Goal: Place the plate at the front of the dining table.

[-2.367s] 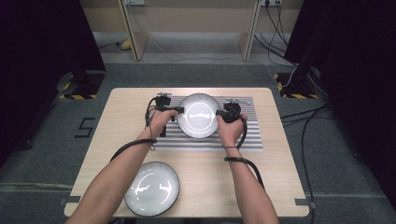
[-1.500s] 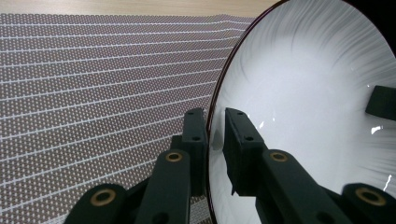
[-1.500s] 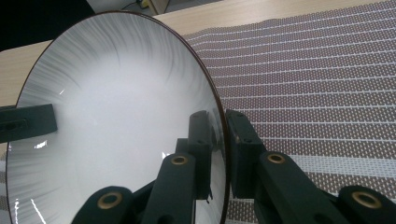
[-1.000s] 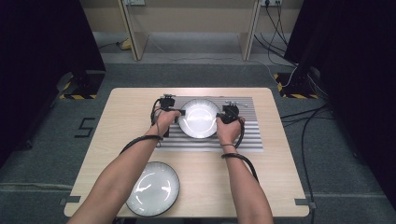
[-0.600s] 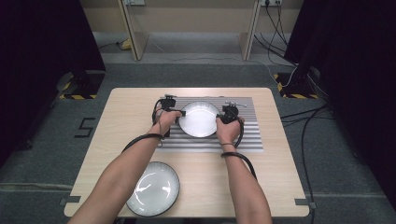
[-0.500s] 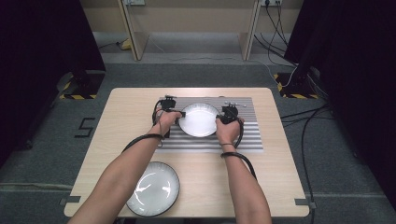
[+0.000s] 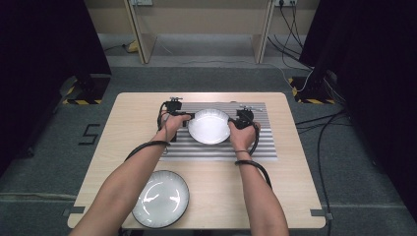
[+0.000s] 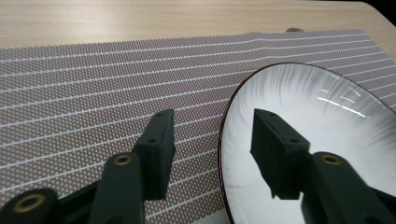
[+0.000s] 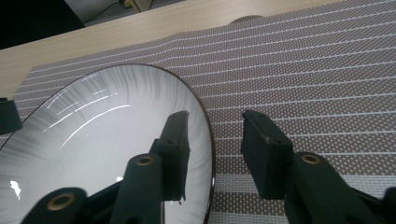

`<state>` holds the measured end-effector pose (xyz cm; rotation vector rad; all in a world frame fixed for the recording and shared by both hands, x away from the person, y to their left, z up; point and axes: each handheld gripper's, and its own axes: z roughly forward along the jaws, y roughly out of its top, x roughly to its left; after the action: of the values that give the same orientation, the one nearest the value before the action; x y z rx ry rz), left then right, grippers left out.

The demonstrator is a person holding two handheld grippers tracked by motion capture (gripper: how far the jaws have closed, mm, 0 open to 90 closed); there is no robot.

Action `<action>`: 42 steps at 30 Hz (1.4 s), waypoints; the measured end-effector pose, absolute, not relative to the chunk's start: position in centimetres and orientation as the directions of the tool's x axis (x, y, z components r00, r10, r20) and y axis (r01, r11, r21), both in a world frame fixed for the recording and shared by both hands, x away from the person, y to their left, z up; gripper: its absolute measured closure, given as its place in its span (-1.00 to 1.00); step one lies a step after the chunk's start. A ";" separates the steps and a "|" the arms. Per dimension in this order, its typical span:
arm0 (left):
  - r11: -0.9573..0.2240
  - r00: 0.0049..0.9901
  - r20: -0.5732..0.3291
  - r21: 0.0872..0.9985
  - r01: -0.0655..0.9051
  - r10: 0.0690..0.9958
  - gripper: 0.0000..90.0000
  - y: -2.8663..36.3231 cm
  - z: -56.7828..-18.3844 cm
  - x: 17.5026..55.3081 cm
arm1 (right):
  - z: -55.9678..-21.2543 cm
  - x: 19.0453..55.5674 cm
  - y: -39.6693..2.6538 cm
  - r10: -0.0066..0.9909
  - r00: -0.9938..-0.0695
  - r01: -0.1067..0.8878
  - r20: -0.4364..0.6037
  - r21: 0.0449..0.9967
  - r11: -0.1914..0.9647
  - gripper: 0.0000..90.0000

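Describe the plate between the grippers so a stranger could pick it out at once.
On the table, find the striped mat at the far side. The plate lies on it, between two open grippers whose jaws straddle its rim. The other plate sits on bare wood at the near edge.

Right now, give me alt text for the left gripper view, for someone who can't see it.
The left gripper, open, straddles the rim of a white plate lying on a striped mat: one jaw is over the mat, the other over the plate's inside, neither pressing the rim. Its jaws have just been opening. Pale wooden table shows beyond the mat.
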<state>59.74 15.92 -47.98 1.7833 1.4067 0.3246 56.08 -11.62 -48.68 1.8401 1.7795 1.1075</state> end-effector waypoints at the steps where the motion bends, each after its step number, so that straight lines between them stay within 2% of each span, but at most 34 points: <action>1: -0.035 0.343 -0.280 0.728 0.685 0.897 0.02 16.1 -47.7 59.7 | -48.5 56.0 -11.7 0.951 -0.094 0.678 0.293 0.719 -0.155 0.28; 11: -0.087 0.380 -0.230 0.748 0.658 0.896 -0.23 18.3 -45.7 57.8 | -46.8 54.6 -12.5 0.953 -0.143 0.672 0.266 0.733 -0.103 0.06; 19: -0.109 0.420 -0.227 0.761 0.639 0.878 -0.23 20.1 -44.7 56.1 | -46.2 52.9 -13.6 0.956 -0.185 0.676 0.228 0.735 -0.045 0.00; 34: -0.165 0.466 -0.183 0.774 0.611 0.865 -0.23 21.9 -43.5 53.4 | -46.1 50.0 -15.7 0.951 -0.183 0.683 0.249 0.728 -0.059 -0.02; 42: -0.159 0.469 -0.185 0.783 0.601 0.864 -0.23 23.4 -43.8 52.0 | -45.9 48.9 -16.2 0.953 -0.184 0.678 0.240 0.733 -0.053 -0.03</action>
<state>52.00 23.40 -43.76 1.8650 1.2301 0.3875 48.91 -16.25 -45.89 1.7360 1.8812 1.0966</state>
